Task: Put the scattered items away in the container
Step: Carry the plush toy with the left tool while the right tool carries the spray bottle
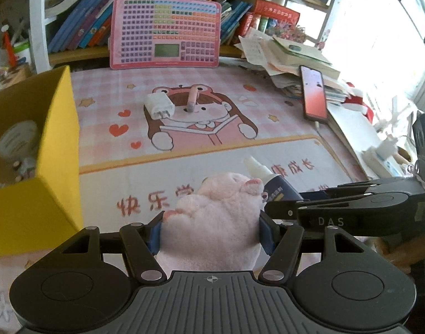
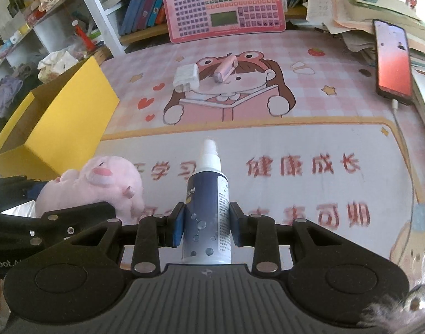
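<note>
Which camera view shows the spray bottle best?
The right wrist view: the spray bottle shows whole, from nozzle to base, between the right gripper pads. The left wrist view shows only its top, partly behind the pink plush toy.

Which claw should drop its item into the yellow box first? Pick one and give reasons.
Left. The left claw, shut on the pink plush pig, sits right beside the yellow box. The right claw, holding the spray bottle, is farther away.
</note>
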A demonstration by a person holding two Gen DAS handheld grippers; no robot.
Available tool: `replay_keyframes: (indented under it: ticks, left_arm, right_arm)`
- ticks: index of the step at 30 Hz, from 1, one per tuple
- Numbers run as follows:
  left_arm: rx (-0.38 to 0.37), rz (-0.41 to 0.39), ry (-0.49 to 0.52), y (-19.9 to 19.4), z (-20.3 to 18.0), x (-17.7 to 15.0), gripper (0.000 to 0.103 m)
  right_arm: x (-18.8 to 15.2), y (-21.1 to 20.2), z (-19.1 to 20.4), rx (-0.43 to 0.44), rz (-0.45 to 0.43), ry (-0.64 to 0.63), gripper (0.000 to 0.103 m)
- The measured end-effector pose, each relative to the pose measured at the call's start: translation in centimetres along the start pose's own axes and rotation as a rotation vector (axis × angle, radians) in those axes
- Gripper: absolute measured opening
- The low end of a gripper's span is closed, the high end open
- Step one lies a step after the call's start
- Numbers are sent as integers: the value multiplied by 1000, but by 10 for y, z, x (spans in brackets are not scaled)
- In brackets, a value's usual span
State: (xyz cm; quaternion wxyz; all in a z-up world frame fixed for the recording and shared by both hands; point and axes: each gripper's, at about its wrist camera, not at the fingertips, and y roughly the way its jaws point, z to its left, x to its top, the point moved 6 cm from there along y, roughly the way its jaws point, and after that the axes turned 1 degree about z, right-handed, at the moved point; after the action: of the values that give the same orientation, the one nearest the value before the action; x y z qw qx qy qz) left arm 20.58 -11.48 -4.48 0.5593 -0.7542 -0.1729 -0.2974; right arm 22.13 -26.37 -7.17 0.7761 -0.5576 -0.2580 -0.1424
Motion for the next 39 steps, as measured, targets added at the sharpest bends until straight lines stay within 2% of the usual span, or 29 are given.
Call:
replay_keyframes:
  ticks: [6,16,24,39]
  left_arm:
    - [-30,-1,12,-35,16,-28,65]
    - [-30,-18,-10,-82,53,-71,65]
    - [-19,-30,-25,-111,74,-96,65]
    - [52,-48,-134,-144,121,-130,65]
  right_arm:
    - [-33,-19,36,-27,-13,2,31]
    - [-71,-38,100,-39,-37,-35,31]
    - [-91,-42,143,-19,-27,-81,31]
    - [-108,-26,212,63,31,-222,31]
